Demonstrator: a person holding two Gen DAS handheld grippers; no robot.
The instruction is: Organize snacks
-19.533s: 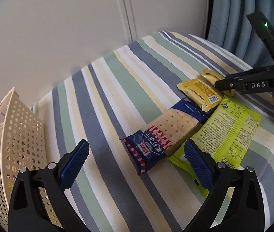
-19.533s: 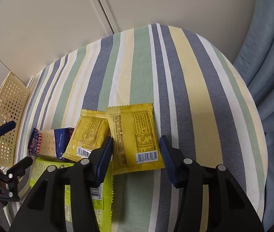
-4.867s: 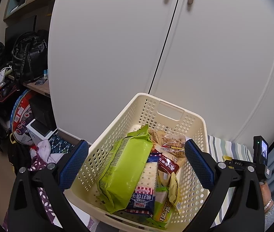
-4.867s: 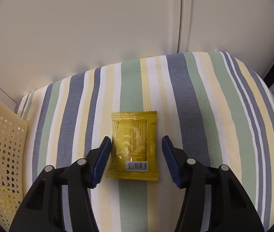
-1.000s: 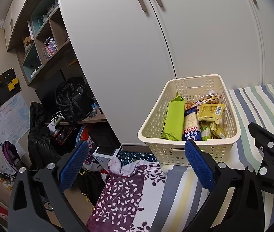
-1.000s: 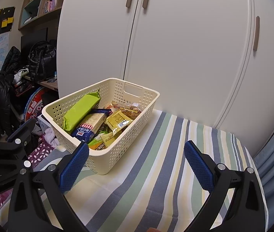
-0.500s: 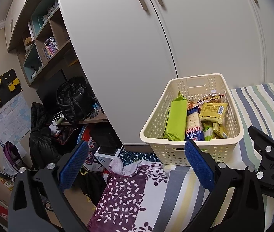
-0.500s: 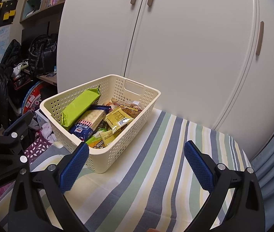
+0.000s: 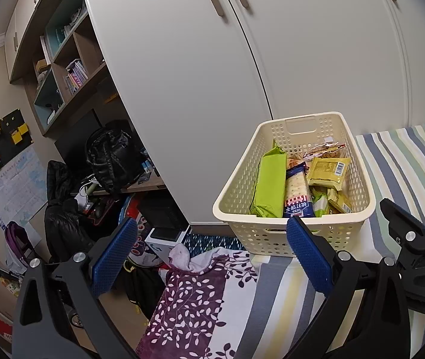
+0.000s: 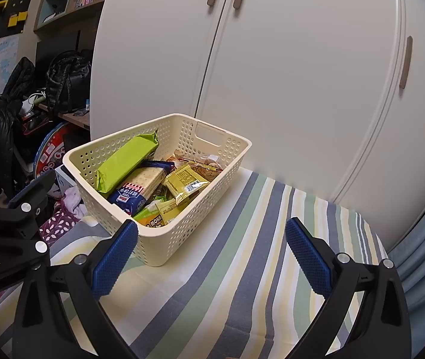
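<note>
A cream perforated basket point(image 9: 236, 191) point(image 10: 209, 206) stands on the striped cloth and holds several snack packs: a green pack point(image 9: 267, 179) point(image 10: 125, 158), a blue cracker pack point(image 9: 297, 191) point(image 10: 140, 184) and a yellow packet point(image 9: 327, 169) point(image 10: 185, 179). My left gripper point(image 9: 211, 258) is open and empty, held back from the basket's near end. My right gripper point(image 10: 211, 257) is also open and empty, off the basket's right corner. Each gripper's black body shows at the edge of the other view.
The striped cloth point(image 10: 242, 263) covers the surface to the right of the basket. A purple leaf-print fabric point(image 9: 188, 305) hangs at the near left edge. White cupboard doors point(image 10: 287, 74) stand behind. Bags and clutter point(image 9: 107, 161) fill the floor and shelves to the left.
Over the last second both grippers drifted slightly back from the basket, still open. Since five seconds ago the last yellow packet left the cloth and lies in the basket.
</note>
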